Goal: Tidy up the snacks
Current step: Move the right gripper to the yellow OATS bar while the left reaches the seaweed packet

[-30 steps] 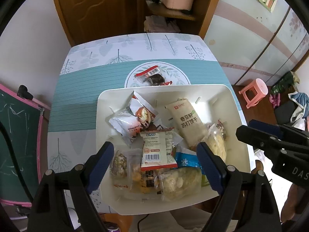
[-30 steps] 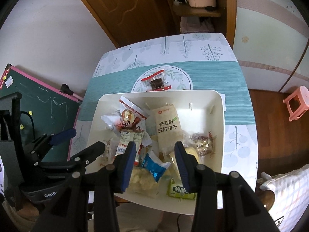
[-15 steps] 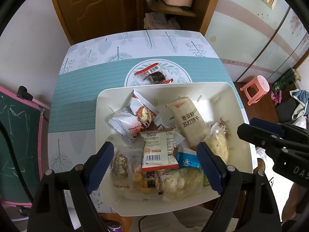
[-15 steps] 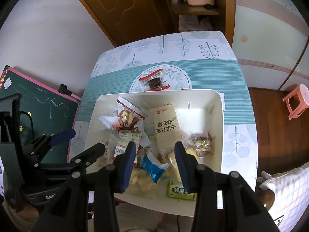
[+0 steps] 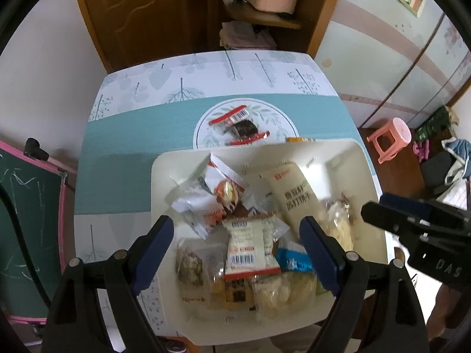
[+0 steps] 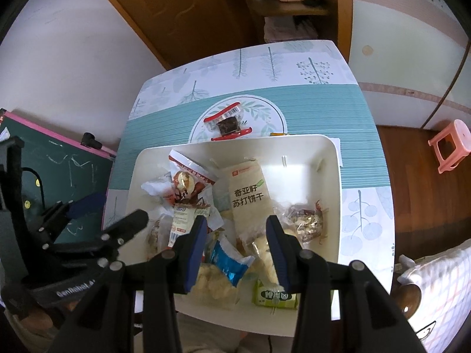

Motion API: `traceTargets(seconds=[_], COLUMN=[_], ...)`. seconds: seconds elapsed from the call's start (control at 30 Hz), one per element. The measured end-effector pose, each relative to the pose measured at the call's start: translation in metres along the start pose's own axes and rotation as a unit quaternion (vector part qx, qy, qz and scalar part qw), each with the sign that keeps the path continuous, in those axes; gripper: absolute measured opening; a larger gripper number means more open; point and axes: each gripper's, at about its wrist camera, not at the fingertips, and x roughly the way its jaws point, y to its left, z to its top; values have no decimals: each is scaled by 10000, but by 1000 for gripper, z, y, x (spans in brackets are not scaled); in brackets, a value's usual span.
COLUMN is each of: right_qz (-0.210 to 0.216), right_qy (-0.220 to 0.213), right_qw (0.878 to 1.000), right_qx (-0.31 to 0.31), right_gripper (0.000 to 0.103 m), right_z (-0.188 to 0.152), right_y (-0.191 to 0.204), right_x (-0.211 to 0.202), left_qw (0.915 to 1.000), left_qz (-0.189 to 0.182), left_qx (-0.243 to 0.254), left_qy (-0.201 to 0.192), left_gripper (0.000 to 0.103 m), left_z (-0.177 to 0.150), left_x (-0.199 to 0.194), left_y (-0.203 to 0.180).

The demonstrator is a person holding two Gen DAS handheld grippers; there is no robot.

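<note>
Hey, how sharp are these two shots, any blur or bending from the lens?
Left wrist view: motion-smeared over the snack packets in the white tray, print unreadable. Right wrist view: crisper, the cracker packet lettering reads cleanly. Both: fisheye bows the table edges, corners go black.

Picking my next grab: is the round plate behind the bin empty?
No. The plate holds one clear, red-edged snack packet; everything else sits in the bin.

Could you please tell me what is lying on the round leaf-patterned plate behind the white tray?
On the round leaf-patterned plate lies one clear red-edged packet holding a dark snack; the white tray's rim hides the plate's near edge.
</note>
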Motion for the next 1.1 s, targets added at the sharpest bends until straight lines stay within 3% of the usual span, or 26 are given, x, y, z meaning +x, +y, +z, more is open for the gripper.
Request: traceTargets(seconds=[0.17,0.47,0.53,0.73,0.93,1.1], right_qz=[-55,-362,-404,-525,-583,-731], right_qy=[14,-116,-110,99,873,1296], right_qw=[10000,9991,9988,9971,9909,9837], right_qx=[51,181,252,541,849,1005], right_gripper=[42,51,58,60,62,88], right_z=[15,70,85,125,139,136], right_y=[-1,-19,-25,-48,-70,-84], right_x=[5,10,13,43,105,144], left_qw=[9999,9994,9992,9957,9886,9814], left_qz=[-27,-327,-374,-635,-643,-703], left_qx=[-73,-64,-109,-494,-760,-936], left_qy=[-100,-135,-118,459,1128,1520], left_gripper=[87,87,90,93,93,93], left_z=[27,98,110,141,150,151], left_x=[2,21,28,86,155,192], left_y=[9,10,11,14,17,15])
